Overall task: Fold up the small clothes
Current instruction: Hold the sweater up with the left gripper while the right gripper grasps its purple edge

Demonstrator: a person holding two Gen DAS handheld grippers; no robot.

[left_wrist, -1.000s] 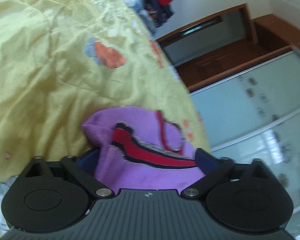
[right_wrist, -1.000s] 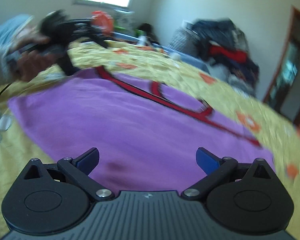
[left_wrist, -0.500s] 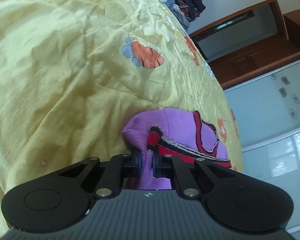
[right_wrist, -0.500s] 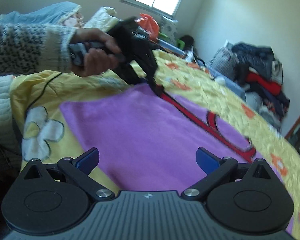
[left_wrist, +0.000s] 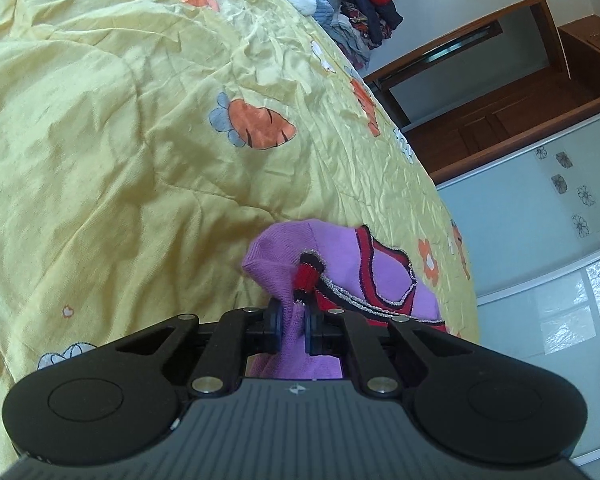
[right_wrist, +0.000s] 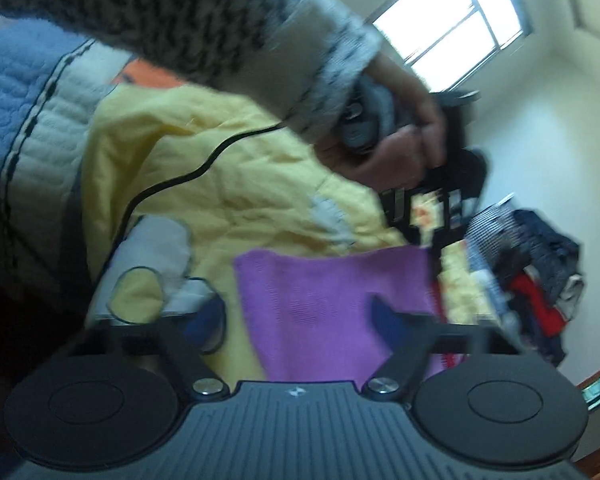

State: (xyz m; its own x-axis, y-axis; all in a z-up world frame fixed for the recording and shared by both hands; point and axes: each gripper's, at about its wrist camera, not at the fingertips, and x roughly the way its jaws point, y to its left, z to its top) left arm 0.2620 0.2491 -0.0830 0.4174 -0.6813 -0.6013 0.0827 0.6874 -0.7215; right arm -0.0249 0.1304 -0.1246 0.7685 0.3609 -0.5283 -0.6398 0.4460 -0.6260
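two grippers work a small purple garment (left_wrist: 384, 268) on a bed spread with a yellow quilt (left_wrist: 100, 160) printed with carrots and flowers. the left gripper (left_wrist: 291, 325) has its fingers pressed together on a bunched corner of the garment near its red and black trim, the cloth rising in a fold just beyond the pads. seen from the right wrist, the garment (right_wrist: 324, 304) lies flat on the quilt (right_wrist: 236, 184), its near edge between the fingers of the right gripper (right_wrist: 296, 320), which are closing but not yet pressing on the cloth; this view is blurred. a hand (right_wrist: 396, 136) in a speckled knit sleeve (right_wrist: 204, 20) holds the left gripper above the garment's far edge. a pile of clothes (right_wrist: 540, 280) sits at the far side of the bed, below a bright window (right_wrist: 452, 28).
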